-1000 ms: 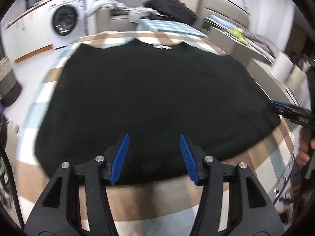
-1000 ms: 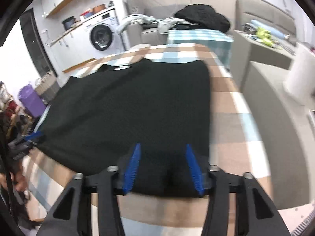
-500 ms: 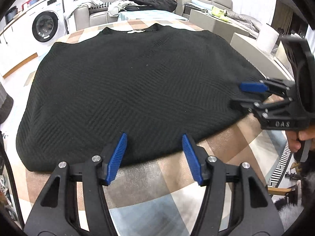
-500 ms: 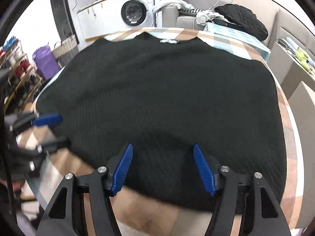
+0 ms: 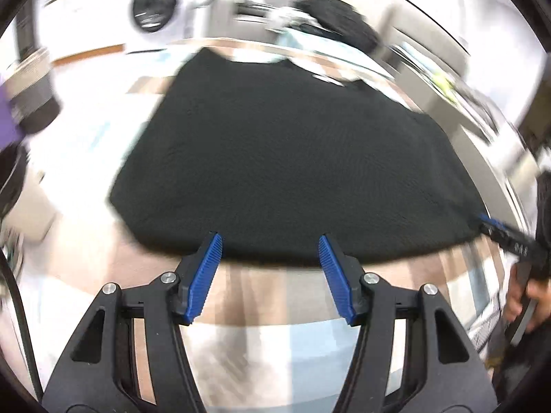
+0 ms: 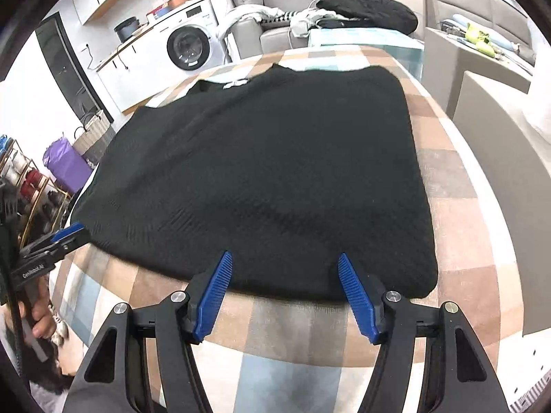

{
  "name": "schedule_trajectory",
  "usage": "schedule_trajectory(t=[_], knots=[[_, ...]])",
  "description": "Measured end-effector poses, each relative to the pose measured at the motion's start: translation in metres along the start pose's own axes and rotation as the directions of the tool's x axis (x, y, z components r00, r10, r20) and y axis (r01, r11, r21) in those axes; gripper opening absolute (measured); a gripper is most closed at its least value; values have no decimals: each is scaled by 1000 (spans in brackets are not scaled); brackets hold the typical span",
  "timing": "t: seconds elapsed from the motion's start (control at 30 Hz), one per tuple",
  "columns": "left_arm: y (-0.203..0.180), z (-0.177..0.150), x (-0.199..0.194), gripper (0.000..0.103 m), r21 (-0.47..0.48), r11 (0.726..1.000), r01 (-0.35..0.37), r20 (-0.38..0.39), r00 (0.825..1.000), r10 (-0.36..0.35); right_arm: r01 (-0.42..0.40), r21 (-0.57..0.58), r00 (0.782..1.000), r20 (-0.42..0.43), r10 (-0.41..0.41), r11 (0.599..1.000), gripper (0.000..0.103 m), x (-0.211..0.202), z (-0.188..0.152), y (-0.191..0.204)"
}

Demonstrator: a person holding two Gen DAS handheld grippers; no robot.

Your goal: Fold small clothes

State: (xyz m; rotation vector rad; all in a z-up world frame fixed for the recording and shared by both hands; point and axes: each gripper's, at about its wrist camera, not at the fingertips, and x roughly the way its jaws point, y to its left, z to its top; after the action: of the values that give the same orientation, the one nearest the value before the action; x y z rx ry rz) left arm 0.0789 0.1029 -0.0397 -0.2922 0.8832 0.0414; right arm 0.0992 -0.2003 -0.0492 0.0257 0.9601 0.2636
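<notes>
A black knit sweater (image 6: 261,172) lies flat on a checked table (image 6: 458,227), neck at the far end with a white label. It also shows in the blurred left wrist view (image 5: 292,165). My left gripper (image 5: 270,241) is open and empty at the sweater's near hem, toward its left corner. My right gripper (image 6: 284,261) is open and empty at the near hem, toward the right corner. Each gripper shows in the other's view: the right gripper (image 5: 496,229) at the right edge, the left gripper (image 6: 65,237) at the left edge.
A washing machine (image 6: 187,46) stands at the back left. A sofa with a pile of dark clothes (image 6: 368,7) is behind the table. A grey cabinet (image 6: 482,62) stands to the right. A purple bin (image 6: 63,161) and shelves are at the left.
Both grippers have drawn back and apart toward the sweater's near corners. The left wrist view swings left and is blurred. Both jaws stay open.
</notes>
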Motion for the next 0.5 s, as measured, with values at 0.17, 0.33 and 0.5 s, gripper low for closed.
schedule_trajectory(t=[0.17,0.33,0.5], knots=[[60,3,-7,60,-219,976,-8,-5,1000,7,-17,-38,1000,24,18,999,68,6,5,20],[96,9,5,60,-366,928,72,-1,997,-78,-54,-95,998,11,55,994,68,8,4,35],[93,25,23,55,-376,926,17,33,999,-5,-54,-104,998,11,56,993,70,8,4,36]])
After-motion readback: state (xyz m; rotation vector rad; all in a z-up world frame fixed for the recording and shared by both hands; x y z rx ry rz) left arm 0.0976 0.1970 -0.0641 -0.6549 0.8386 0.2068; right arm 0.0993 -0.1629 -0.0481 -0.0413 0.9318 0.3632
